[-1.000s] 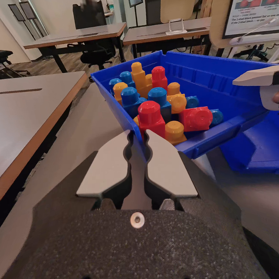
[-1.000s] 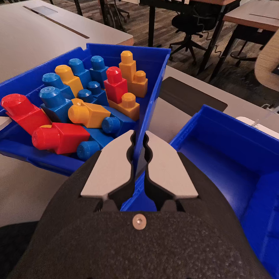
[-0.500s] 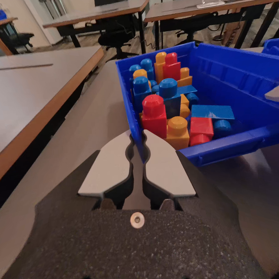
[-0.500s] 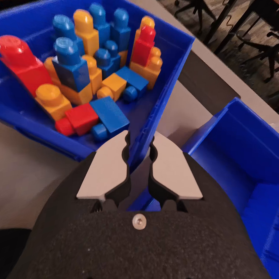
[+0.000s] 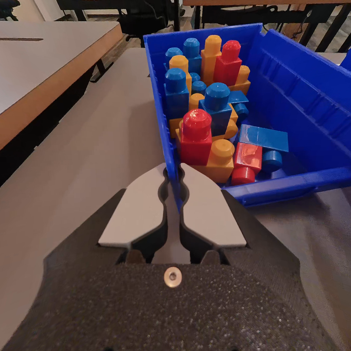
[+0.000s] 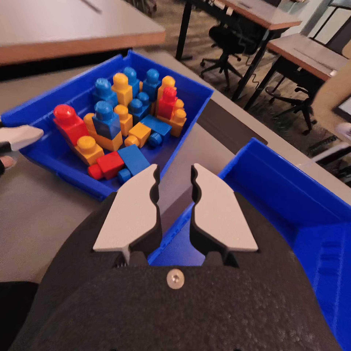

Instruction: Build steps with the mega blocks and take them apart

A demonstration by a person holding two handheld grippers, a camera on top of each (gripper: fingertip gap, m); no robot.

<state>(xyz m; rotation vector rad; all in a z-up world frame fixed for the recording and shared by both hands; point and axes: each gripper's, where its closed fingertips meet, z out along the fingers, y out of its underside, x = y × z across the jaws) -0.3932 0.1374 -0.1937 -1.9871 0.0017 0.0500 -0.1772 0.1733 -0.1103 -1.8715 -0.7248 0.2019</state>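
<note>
Left gripper (image 5: 172, 169) fingers clamp the block bin (image 5: 296, 98) wall at 12 o'clock, right gripper (image 6: 173, 170) fingers spread and empty; one-sided grip could tip the mega blocks (image 6: 121, 121) out.

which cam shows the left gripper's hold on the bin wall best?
Left wrist view: left gripper is shut on the blue bin wall, sharp and centred. Right wrist view shows only one blurred fingertip at the far rim.

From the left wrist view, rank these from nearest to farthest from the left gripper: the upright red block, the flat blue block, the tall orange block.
1. Upright red block, just past the left gripper.
2. Flat blue block, right.
3. Tall orange block, at the back.
</note>
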